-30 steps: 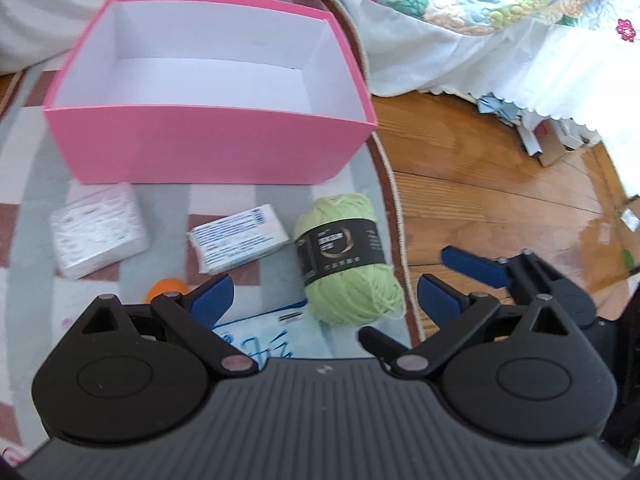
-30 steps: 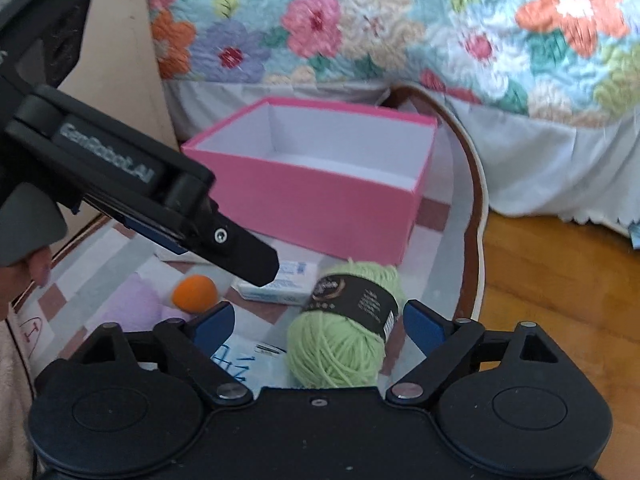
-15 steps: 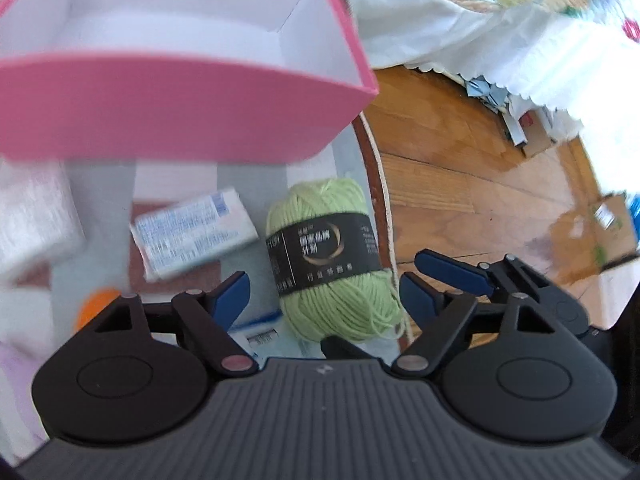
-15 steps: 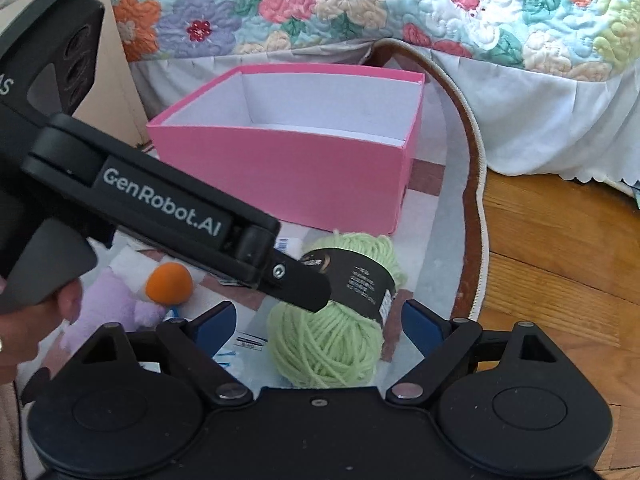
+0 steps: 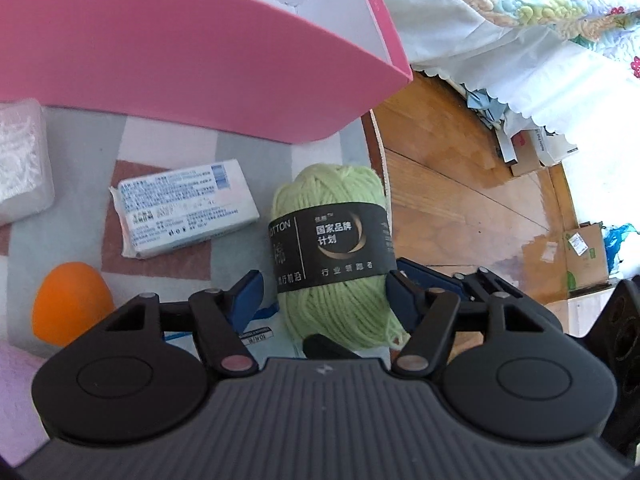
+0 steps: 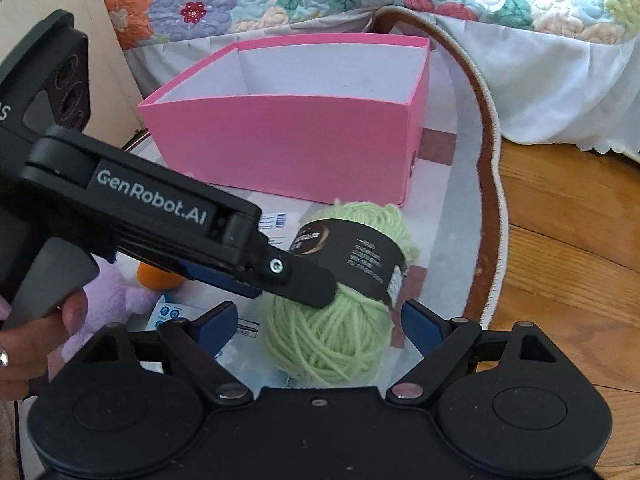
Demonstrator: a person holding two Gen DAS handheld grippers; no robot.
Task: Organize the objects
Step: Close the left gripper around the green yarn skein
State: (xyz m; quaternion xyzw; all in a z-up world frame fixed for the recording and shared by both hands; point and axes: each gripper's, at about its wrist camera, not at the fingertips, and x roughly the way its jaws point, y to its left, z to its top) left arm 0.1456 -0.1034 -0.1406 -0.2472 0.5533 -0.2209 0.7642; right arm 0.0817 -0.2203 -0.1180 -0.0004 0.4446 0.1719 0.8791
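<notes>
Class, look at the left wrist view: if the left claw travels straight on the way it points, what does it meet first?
Most likely the green yarn ball, which already lies between the closing jaws of the left claw. Beyond it stands the pink box; depth is uncertain.

Pink cardboard box with white inside (image 5: 192, 60) cropped by the top and left edges of the left wrist view, floor of it unseen there. Translucent white plastic packet (image 5: 20, 168) cut by the left edge. Lilac plush fabric (image 5: 16, 392) cropped at lower left, partly behind the black gripper body. Near end of the pale green yarn ball with black paper band (image 5: 340, 248) hidden behind that body. Flat blue-and-white printed sheet (image 5: 256, 334) mostly covered, print too small to read. In the right wrist view, orange ball (image 6: 154, 278) and white printed soap-like packet (image 6: 274, 224) largely hidden behind the left gripper's arm. Hand (image 6: 36, 344) cut by the left edge.
</notes>
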